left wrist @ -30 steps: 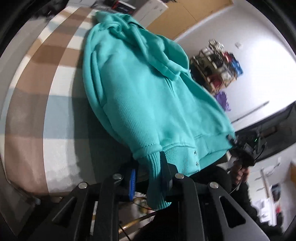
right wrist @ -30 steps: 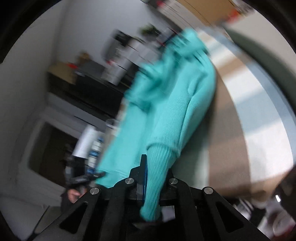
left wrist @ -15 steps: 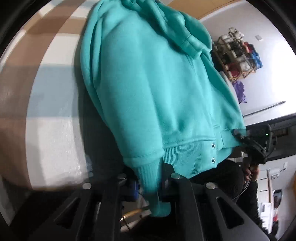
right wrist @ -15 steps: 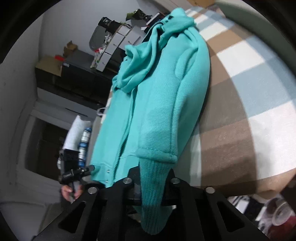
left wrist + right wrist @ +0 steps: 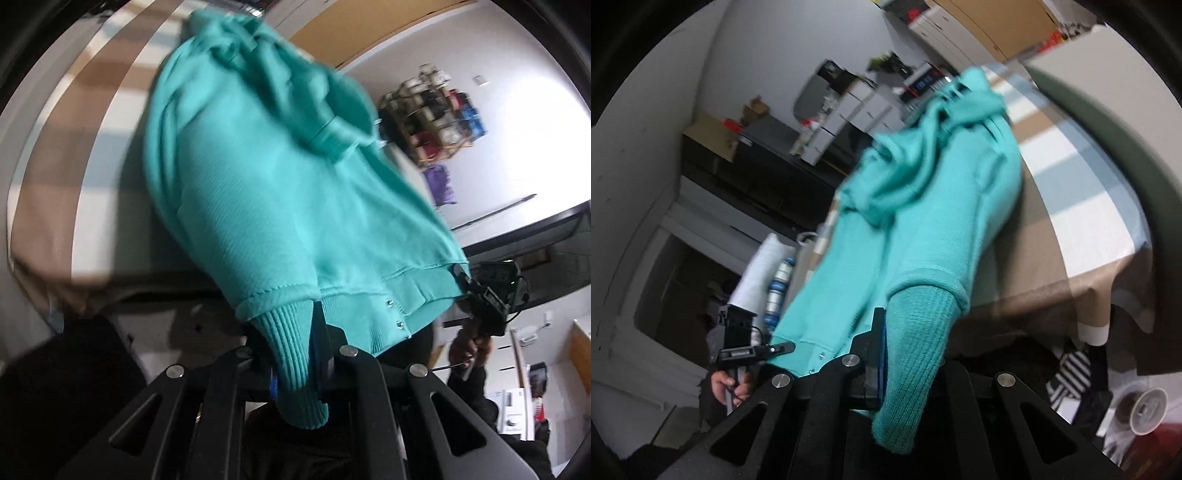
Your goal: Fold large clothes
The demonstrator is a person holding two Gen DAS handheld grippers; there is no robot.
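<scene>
Teal hooded sweatshirt (image 5: 273,206) hangs lifted, hood end trailing on the checked bed cover (image 5: 55,192). Fleece body, ribbed cuffs and hem, snaps at hem. Left hand-held gripper (image 5: 295,354) clamps one ribbed cuff; right hand-held gripper (image 5: 908,350) clamps the other cuff.

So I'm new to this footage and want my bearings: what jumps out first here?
The teal hoodie fills both views, its hood end draped over a checked tablecloth. Each ribbed cuff is pinched in a gripper: the left gripper at the bottom of its view, the right gripper likewise. A cluttered shelf stands against the white wall behind.
</scene>
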